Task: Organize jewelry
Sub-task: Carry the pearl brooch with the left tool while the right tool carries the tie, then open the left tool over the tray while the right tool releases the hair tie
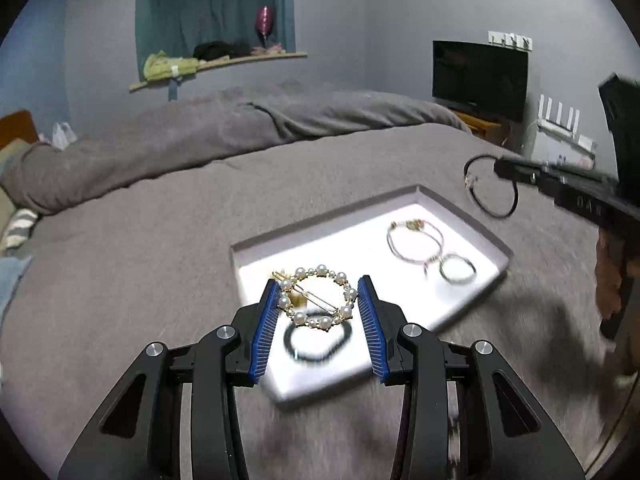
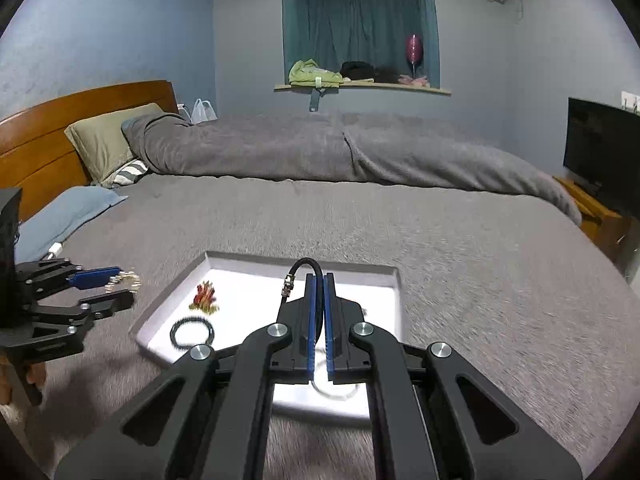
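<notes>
My left gripper (image 1: 318, 300) is shut on a round pearl hair clip (image 1: 318, 298), held between the blue pads above the near left part of a white tray (image 1: 460, 210) on the grey bed. My right gripper (image 2: 319, 280) is shut on a black cord bracelet (image 2: 304, 270), which hangs as a loop above the tray's far right corner in the left wrist view (image 1: 492, 186). In the tray lie a black bead bracelet (image 1: 318, 344), a thin string bracelet (image 1: 416, 240), a small silver ring (image 1: 458, 268) and a red and gold piece (image 2: 204, 298).
The grey blanket (image 2: 440, 240) covers the bed all around the tray (image 2: 394, 276). Pillows (image 2: 104, 148) and a wooden headboard (image 2: 48, 136) are at the far left. A TV (image 1: 480, 78) on a wooden stand is at the right.
</notes>
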Available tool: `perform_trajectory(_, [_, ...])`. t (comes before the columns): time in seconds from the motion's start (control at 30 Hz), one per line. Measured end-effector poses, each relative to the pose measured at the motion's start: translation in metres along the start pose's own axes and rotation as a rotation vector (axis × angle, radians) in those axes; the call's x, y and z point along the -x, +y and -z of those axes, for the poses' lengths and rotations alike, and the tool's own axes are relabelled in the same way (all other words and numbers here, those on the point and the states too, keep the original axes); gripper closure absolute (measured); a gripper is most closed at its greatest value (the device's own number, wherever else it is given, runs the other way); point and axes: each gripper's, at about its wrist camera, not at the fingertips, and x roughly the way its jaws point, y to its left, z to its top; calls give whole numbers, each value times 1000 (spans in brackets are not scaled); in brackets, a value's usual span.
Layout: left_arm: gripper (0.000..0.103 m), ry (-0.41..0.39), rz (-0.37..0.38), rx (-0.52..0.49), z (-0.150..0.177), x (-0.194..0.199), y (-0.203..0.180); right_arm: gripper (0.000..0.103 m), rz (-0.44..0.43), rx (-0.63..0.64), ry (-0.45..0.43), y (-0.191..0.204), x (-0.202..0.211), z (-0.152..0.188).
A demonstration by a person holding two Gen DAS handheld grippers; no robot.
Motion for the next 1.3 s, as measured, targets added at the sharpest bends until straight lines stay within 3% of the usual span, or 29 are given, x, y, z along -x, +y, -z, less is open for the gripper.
perform_trajectory(0.2, [61, 23, -18, 36, -25, -57, 17, 99, -61, -98, 67, -5, -58, -9])
perform_trajectory(0.4, [61, 116, -16, 97, -36, -108, 36, 99, -61, -117, 133, 2, -105, -8])
perform_trajectory(0.63, [61, 244, -46, 80, -41, -146, 48, 99, -33, -130, 250, 4, -141, -4])
perform_trajectory(0.73, [61, 297, -55, 54, -35, -158, 44, 100, -8, -111, 264, 8, -147, -4])
perform_trajectory(1.07, [61, 363, -78, 55, -32, -174, 46, 99, 21, -117, 312, 5, -160, 8])
perform_trajectory(1.3, [58, 368, -71, 70, -30, -174, 48, 99, 33, -125, 321, 4, -163, 10])
